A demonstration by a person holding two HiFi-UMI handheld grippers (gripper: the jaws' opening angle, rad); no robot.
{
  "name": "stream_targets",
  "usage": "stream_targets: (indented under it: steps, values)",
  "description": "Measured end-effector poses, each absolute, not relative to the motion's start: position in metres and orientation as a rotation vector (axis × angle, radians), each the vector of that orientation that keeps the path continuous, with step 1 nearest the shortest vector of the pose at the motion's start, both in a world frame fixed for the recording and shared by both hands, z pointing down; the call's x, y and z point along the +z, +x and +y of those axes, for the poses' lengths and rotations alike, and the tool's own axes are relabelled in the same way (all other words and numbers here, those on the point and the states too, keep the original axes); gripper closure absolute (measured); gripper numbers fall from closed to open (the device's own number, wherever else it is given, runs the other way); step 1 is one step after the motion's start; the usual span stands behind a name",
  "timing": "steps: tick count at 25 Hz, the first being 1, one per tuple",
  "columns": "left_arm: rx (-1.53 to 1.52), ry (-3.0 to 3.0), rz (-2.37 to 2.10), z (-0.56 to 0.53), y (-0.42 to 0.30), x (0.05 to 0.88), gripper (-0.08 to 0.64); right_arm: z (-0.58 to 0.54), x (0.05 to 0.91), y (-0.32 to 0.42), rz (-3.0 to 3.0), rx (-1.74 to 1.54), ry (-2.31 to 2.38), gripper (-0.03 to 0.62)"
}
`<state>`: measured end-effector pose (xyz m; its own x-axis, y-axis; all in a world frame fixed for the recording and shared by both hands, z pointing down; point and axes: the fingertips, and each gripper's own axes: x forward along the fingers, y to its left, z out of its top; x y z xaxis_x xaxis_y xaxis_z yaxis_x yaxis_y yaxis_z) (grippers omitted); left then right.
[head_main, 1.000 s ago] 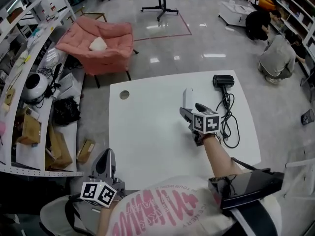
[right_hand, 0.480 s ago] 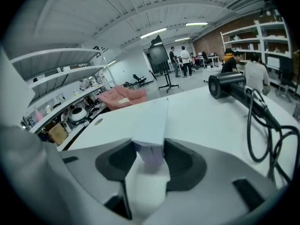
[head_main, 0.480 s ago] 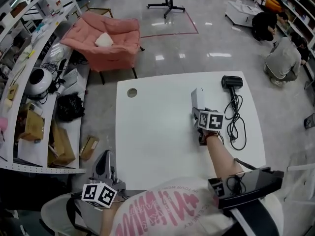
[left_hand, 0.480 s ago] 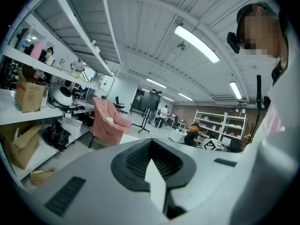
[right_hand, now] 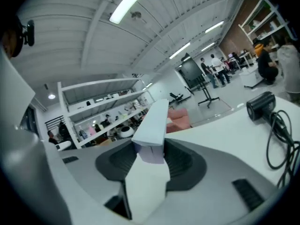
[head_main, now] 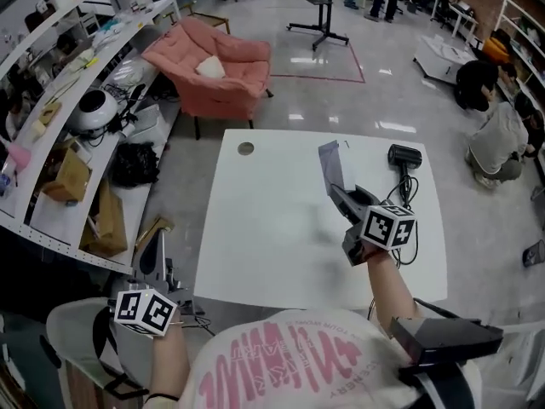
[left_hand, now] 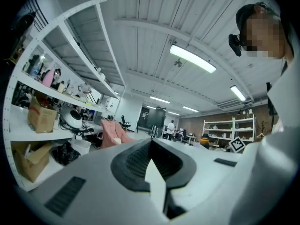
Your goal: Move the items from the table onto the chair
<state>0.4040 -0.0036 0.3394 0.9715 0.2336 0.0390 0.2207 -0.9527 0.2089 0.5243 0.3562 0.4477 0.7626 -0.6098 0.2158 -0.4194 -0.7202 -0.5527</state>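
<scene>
A white box (head_main: 331,165) hangs above the white table (head_main: 272,228), and my right gripper (head_main: 337,189) is shut on its lower end. Its jaws have just been closing, with the box between them. In the right gripper view the box (right_hand: 153,123) stands tilted up out of the right gripper (right_hand: 150,149). A black hair dryer (head_main: 404,156) with its coiled cord (head_main: 407,220) lies at the table's far right. The pink chair (head_main: 221,71) stands beyond the table and bears a white item (head_main: 208,68). My left gripper (head_main: 153,247) hangs off the table's near left corner, shut and holding nothing.
Curved shelves (head_main: 60,143) crowded with boxes and gear run along the left. A black bag (head_main: 136,162) sits on the floor by them. People crouch at the far right (head_main: 502,130). A stand (head_main: 324,15) is on the floor behind the chair. The table has a cable hole (head_main: 246,149).
My right gripper has closed on the white box and lifted it off the table. My left gripper has shifted left and up beside the table.
</scene>
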Motion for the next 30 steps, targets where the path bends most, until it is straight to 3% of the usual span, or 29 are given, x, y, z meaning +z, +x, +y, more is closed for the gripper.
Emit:
stream_targets:
  steps: [9,30]
  values:
    - [-0.003,3.023,-0.125,-0.091,0.27,0.307,0.551,0.236,0.368,0.443,1.299,-0.447,-2.356,0.4]
    - [-0.039,2.875,-0.841,-0.327,-0.034,0.311,0.551,-0.14,0.374,0.251,1.95,-0.732,-1.886,0.4]
